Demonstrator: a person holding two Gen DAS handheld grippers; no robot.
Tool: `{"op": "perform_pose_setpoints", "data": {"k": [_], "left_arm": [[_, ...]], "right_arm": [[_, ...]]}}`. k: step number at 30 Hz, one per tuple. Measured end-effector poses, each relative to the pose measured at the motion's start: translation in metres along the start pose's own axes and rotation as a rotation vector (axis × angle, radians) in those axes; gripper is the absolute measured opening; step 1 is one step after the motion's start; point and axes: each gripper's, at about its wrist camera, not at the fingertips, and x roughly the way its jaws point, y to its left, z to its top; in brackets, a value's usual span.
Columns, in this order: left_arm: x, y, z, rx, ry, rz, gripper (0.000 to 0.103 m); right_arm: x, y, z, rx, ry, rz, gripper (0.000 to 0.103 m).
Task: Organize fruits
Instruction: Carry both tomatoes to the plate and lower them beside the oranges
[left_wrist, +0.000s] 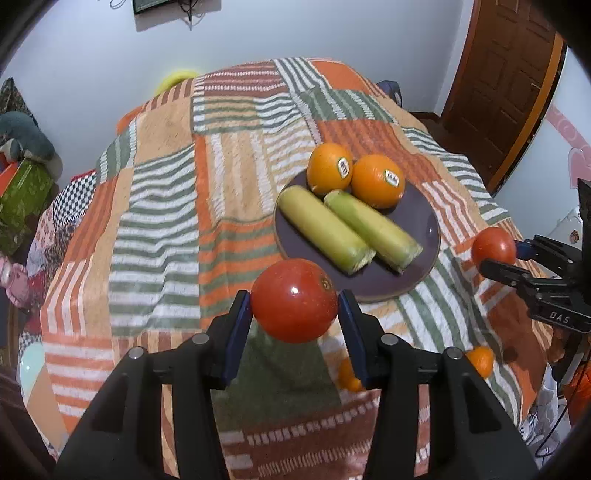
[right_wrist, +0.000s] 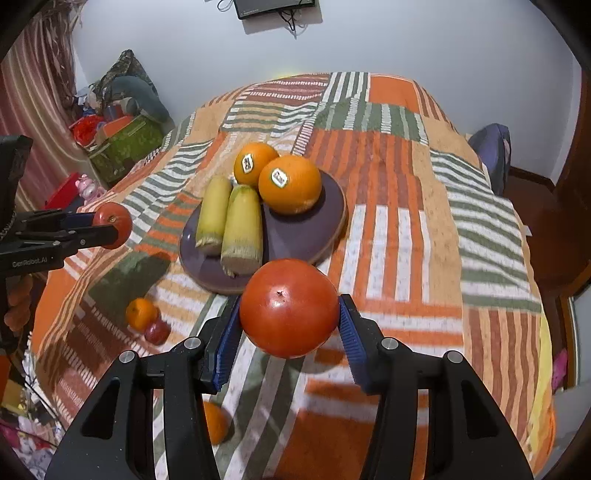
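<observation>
My left gripper (left_wrist: 294, 308) is shut on a red tomato (left_wrist: 291, 295), held above the striped bedspread just short of the purple plate (left_wrist: 424, 225). The plate carries two stickered oranges (left_wrist: 330, 168) (left_wrist: 377, 181) and two husked corn cobs (left_wrist: 325, 230) (left_wrist: 375, 229). My right gripper (right_wrist: 289, 314) is shut on a second tomato (right_wrist: 288, 302), in front of the same plate (right_wrist: 310, 232). Each gripper appears in the other's view: the right one (left_wrist: 498, 254) at the right edge, the left one (right_wrist: 105, 226) at the left edge, both with their tomatoes.
A small orange (right_wrist: 141, 313) and a small red fruit (right_wrist: 157, 331) lie on the bedspread left of my right gripper; another orange (right_wrist: 215, 421) lies under it. A green box (right_wrist: 125, 147) and clutter stand beside the bed on the left. A wooden door (left_wrist: 506, 92) is at the right.
</observation>
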Motion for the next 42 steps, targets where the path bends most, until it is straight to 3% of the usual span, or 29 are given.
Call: {"op": "perform_pose_setpoints", "data": {"k": [26, 42], "left_arm": [[0.083, -0.027, 0.072, -0.006, 0.031, -0.089, 0.048], [0.089, -0.029, 0.079, -0.002, 0.016, -0.065, 0.049]], "right_arm": [[0.061, -0.001, 0.046, -0.046, 0.005, 0.037, 0.047], [0.076, 0.0, 0.049, -0.017, 0.022, 0.063, 0.047]]}}
